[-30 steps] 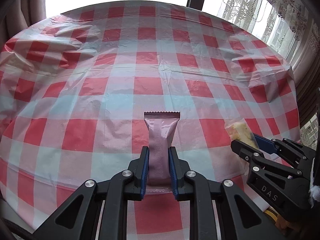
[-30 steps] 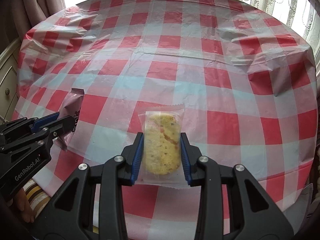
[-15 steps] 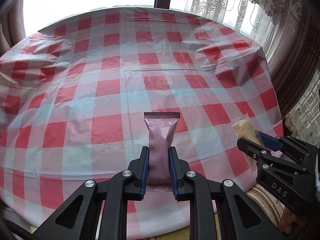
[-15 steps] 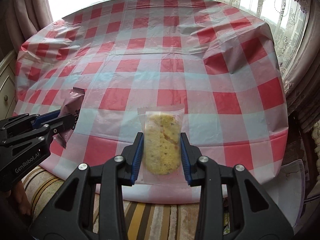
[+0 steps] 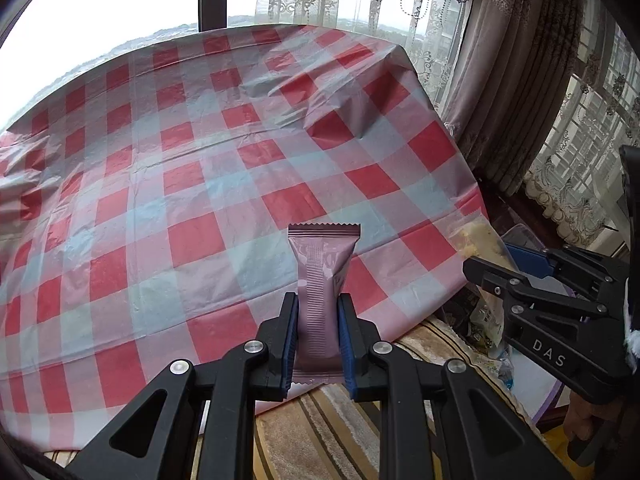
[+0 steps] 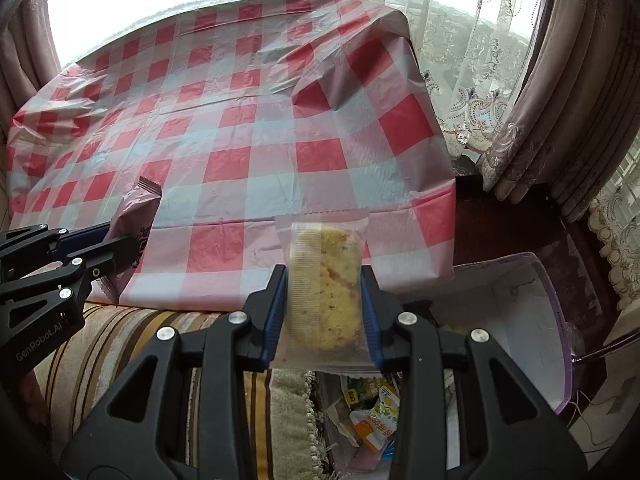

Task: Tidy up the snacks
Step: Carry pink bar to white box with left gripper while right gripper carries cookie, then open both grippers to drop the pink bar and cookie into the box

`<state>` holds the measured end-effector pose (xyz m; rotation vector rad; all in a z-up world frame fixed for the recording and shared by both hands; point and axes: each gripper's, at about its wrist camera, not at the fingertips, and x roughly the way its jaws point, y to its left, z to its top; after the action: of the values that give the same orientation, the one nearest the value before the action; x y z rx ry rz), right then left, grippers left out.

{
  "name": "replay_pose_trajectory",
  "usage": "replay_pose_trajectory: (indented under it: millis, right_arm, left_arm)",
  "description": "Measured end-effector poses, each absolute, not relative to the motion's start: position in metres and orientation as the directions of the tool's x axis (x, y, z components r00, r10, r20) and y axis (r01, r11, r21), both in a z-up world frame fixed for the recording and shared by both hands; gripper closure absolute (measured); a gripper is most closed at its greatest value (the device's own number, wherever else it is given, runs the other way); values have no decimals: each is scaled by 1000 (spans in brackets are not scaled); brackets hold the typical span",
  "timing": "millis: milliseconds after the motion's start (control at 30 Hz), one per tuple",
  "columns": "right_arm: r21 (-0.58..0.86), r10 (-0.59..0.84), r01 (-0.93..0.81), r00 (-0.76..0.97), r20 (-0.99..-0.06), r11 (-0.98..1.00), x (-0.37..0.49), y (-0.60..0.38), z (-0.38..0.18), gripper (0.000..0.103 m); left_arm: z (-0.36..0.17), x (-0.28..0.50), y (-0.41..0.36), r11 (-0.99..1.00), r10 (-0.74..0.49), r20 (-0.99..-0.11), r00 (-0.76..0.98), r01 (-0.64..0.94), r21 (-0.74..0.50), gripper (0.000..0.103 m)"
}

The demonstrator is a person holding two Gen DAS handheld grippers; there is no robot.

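Tabletop draped in a creased red-and-white checked plastic cloth, set before a bright window with lace curtains and heavier drapes. A striped rug lies on the floor below its near edge. Left gripper: jaws nearly closed, clamped on an upright mauve snack bar (wrapper print unreadable). Right gripper: jaws partly open, pinching a clear-wrapped yellow biscuit. Both snacks are held in the air past the tabletop's edge; a pale bin holding colourful wrappers stands below the biscuit. Legible writing: "DAS" on the right gripper's body, "GenRobot.AI" on the left's.
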<state>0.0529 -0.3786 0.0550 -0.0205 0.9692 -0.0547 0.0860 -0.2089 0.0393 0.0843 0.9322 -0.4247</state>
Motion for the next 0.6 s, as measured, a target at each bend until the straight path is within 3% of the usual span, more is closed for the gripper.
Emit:
replay_pose_trajectory:
  millis: [600]
  right_arm:
    - [-80, -217, 274, 517, -828, 958, -35, -481, 63, 64]
  left_arm:
    - [50, 24, -311, 779, -456, -797, 395, 611, -143, 83]
